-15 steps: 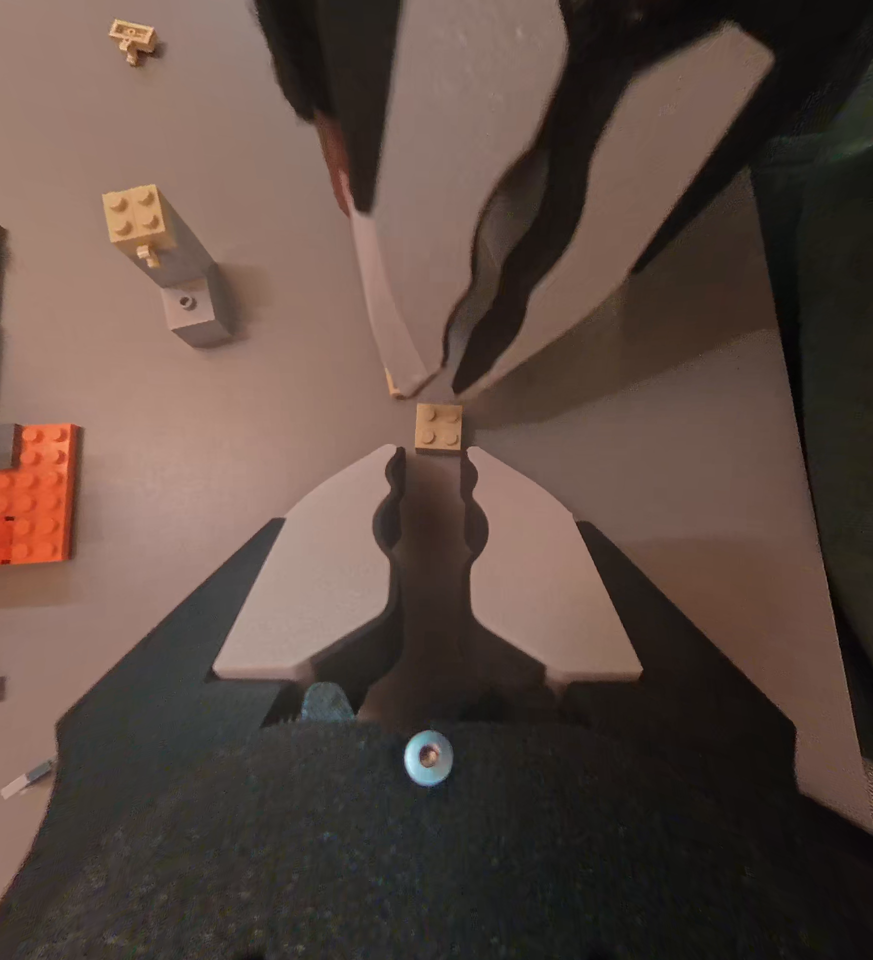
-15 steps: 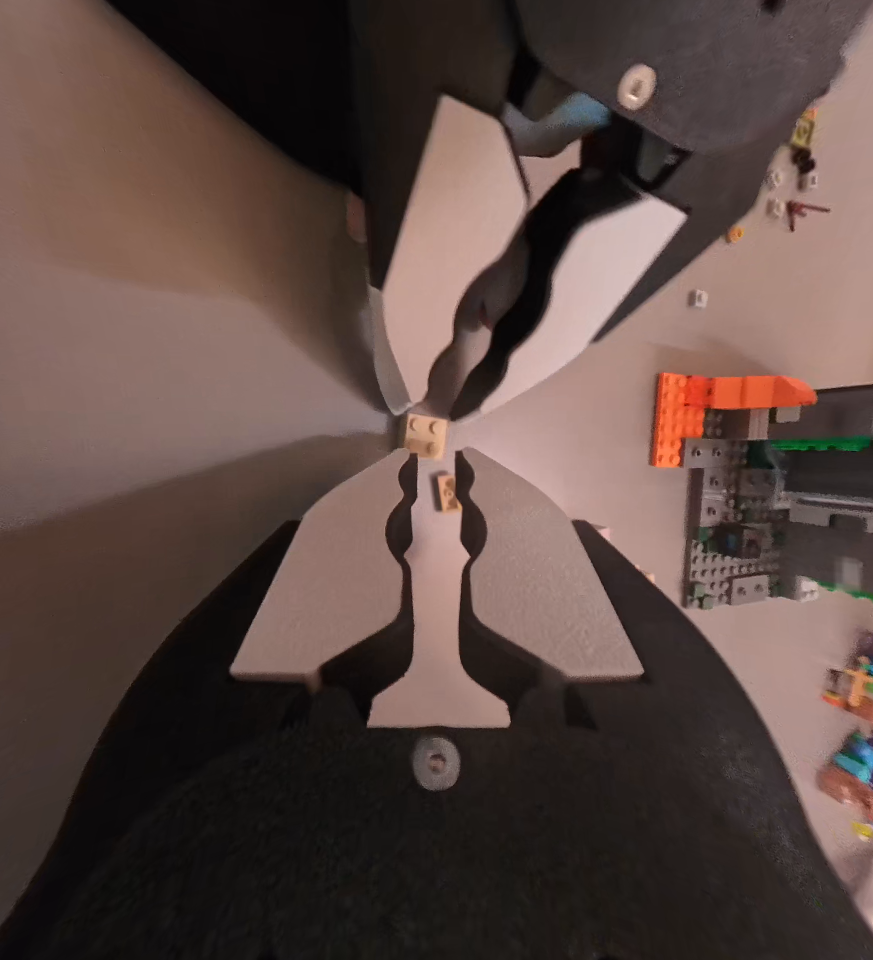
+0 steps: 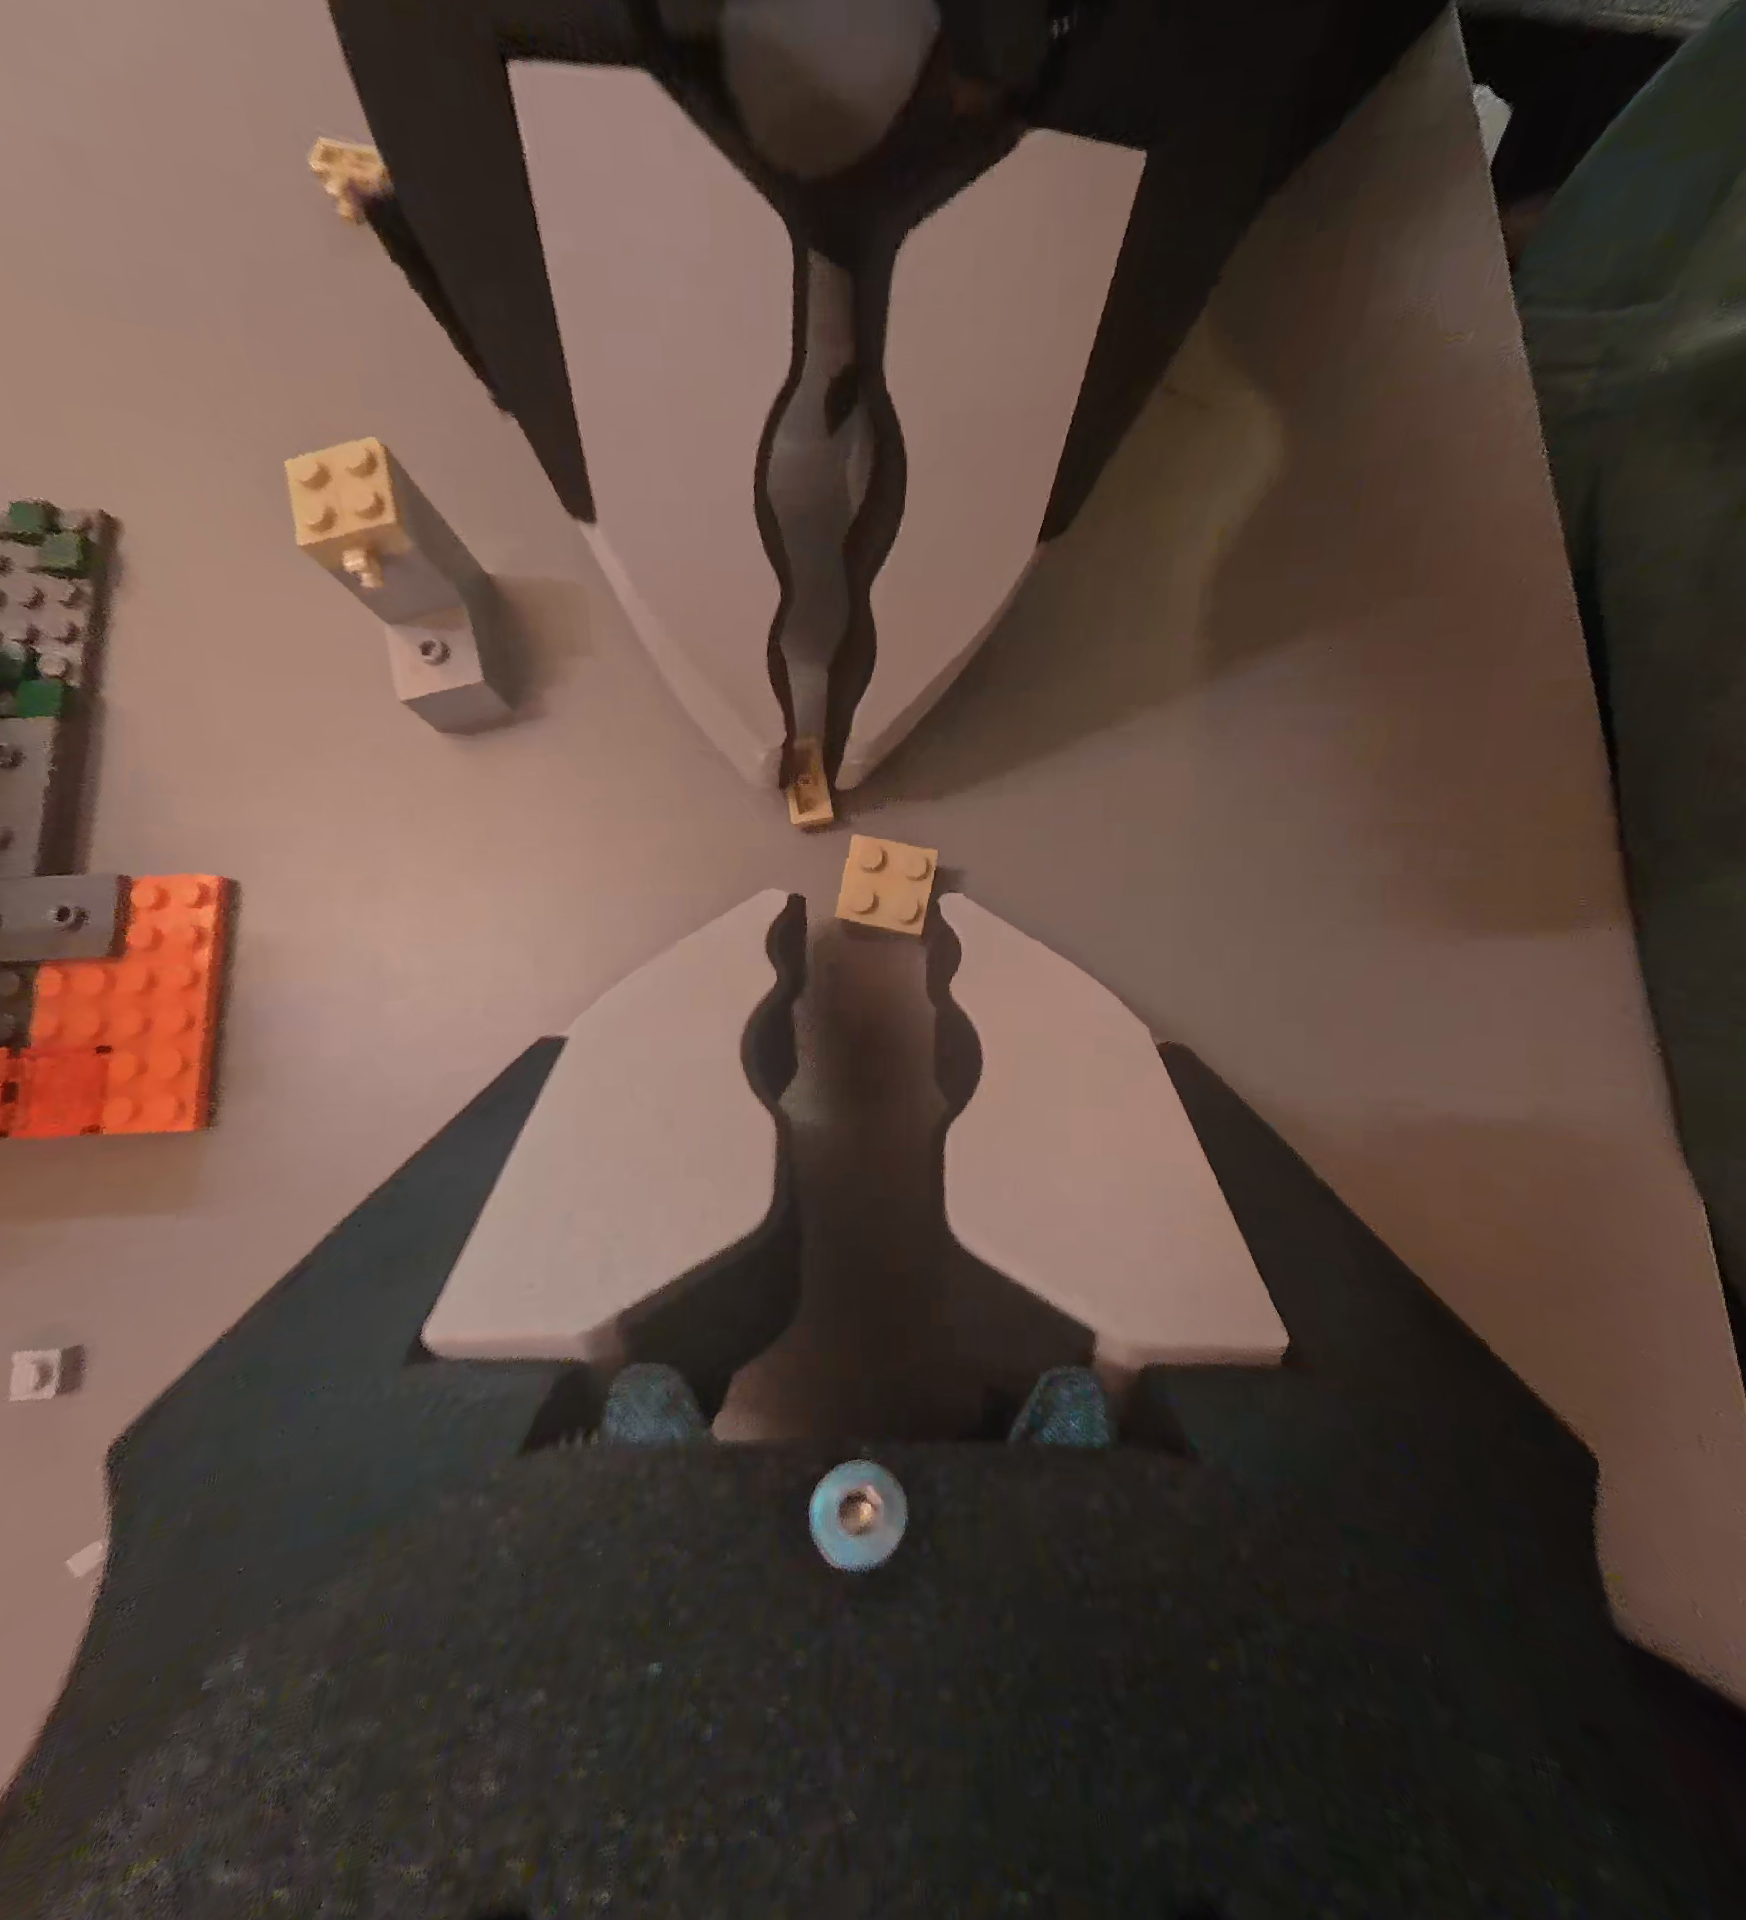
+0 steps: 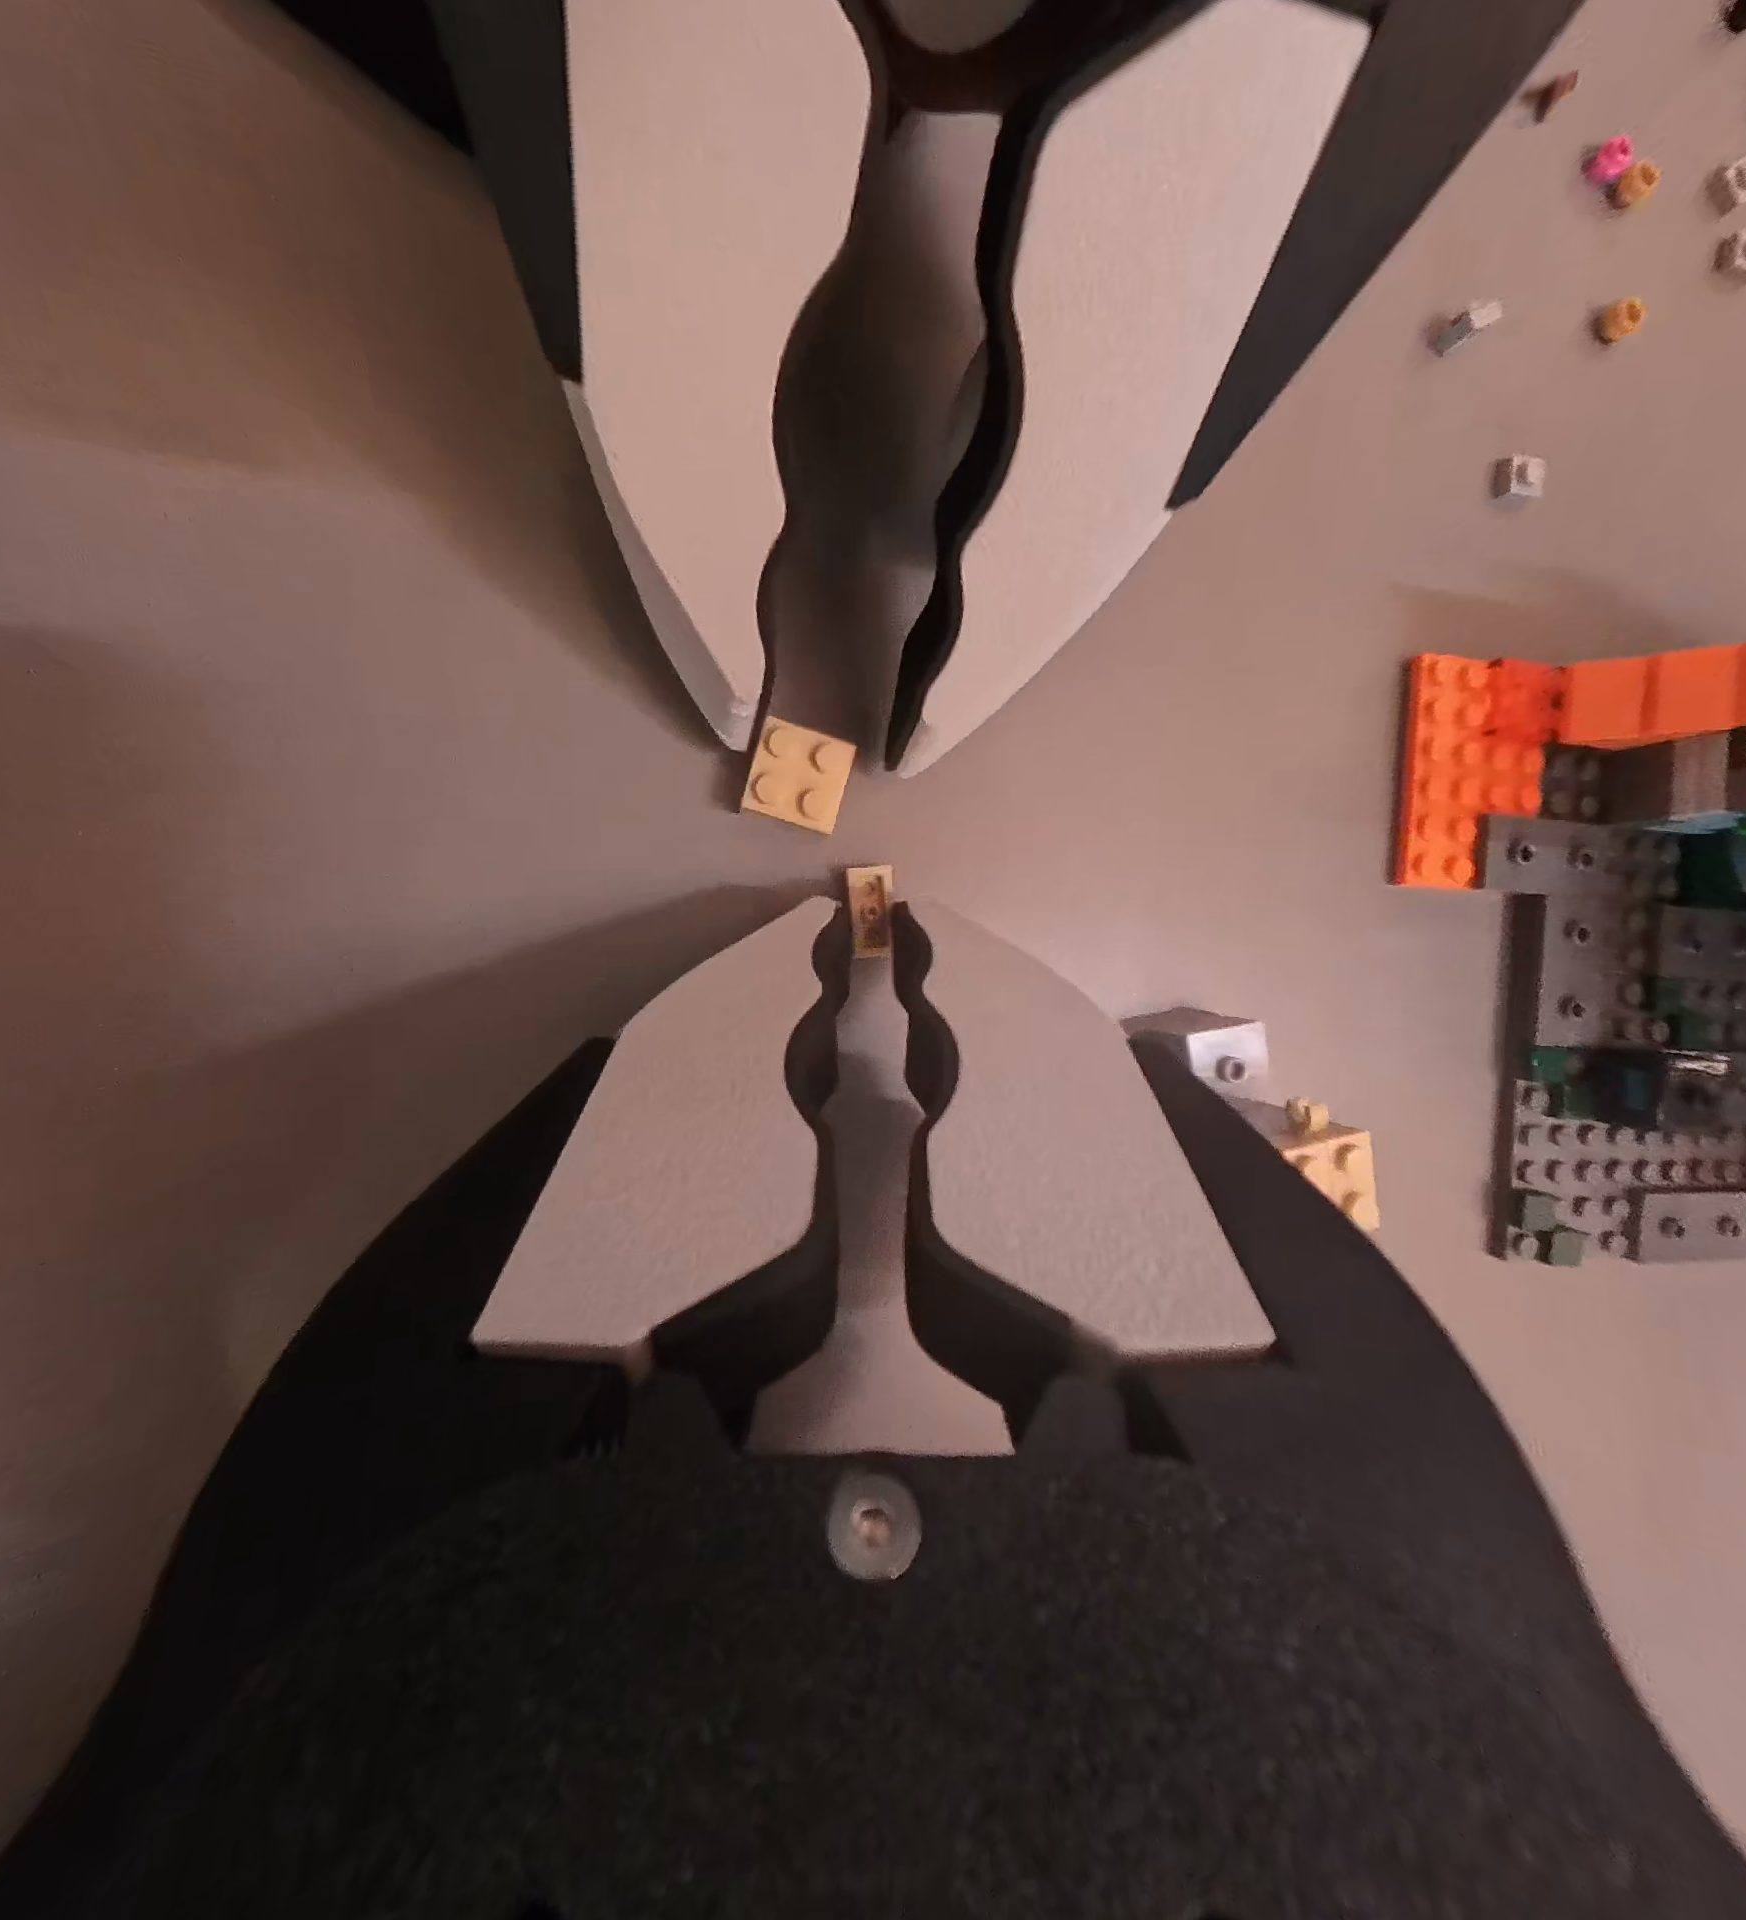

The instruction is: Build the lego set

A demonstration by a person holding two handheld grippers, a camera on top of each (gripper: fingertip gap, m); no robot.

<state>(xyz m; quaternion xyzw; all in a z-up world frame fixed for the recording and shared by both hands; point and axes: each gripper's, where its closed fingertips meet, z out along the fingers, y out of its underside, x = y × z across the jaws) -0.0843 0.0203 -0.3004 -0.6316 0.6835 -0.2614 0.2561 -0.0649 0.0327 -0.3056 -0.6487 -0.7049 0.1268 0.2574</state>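
My left gripper is open low over the grey table. A tan two-by-two plate lies flat at its tips, against the right finger, with a gap to the left finger. My right gripper faces it tip to tip and is shut on a small narrow tan plate, both pads against its sides. The left wrist view shows the same small plate pinched between the right gripper's tips. The right wrist view shows the two-by-two plate beside one finger of the left gripper.
A grey column with a tan brick on top stands to the left. An orange plate joined to a grey and green studded build lies beyond it. Small loose pieces are scattered far off. The table edge meets dark green cloth. Both grippers' tips are close together, under 4 cm apart.
My right gripper's fingers have come together on the small tan plate, which lay loose between them before. The right gripper has swung straight opposite the left. The two-by-two plate now sits nearer the left gripper's right finger.
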